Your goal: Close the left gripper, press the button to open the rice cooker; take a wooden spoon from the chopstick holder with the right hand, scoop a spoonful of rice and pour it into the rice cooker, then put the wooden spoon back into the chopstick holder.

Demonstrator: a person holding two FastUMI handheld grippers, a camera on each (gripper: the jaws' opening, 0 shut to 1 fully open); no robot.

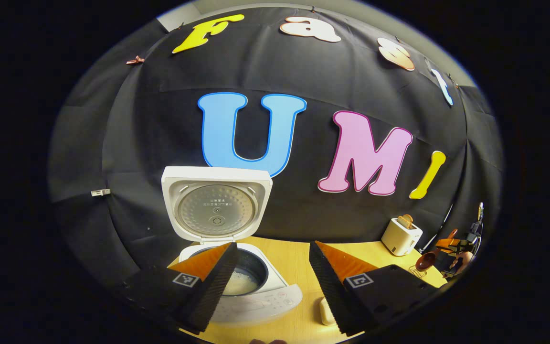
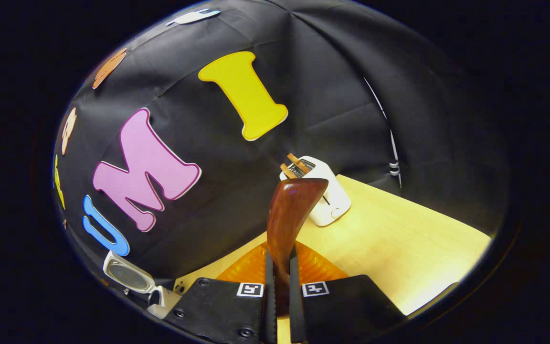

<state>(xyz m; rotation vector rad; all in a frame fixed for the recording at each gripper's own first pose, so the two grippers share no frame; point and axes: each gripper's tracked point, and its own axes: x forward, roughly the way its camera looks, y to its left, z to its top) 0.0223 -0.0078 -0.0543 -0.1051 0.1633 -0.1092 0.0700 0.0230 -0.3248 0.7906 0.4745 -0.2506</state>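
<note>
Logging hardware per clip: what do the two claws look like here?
Left claw: two wedge-shaped fingers with ribbed inner faces, each on a black block bearing a small square black-and-white marker. Right claw: two thin toothed finger edges, black bodies with visible screws, and the same square markers.

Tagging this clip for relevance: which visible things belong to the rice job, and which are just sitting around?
Job:
rice cooker, lid up
wooden spoon, clamped in right tool
left tool, open

Lying about:
toaster
small white object on table
</note>
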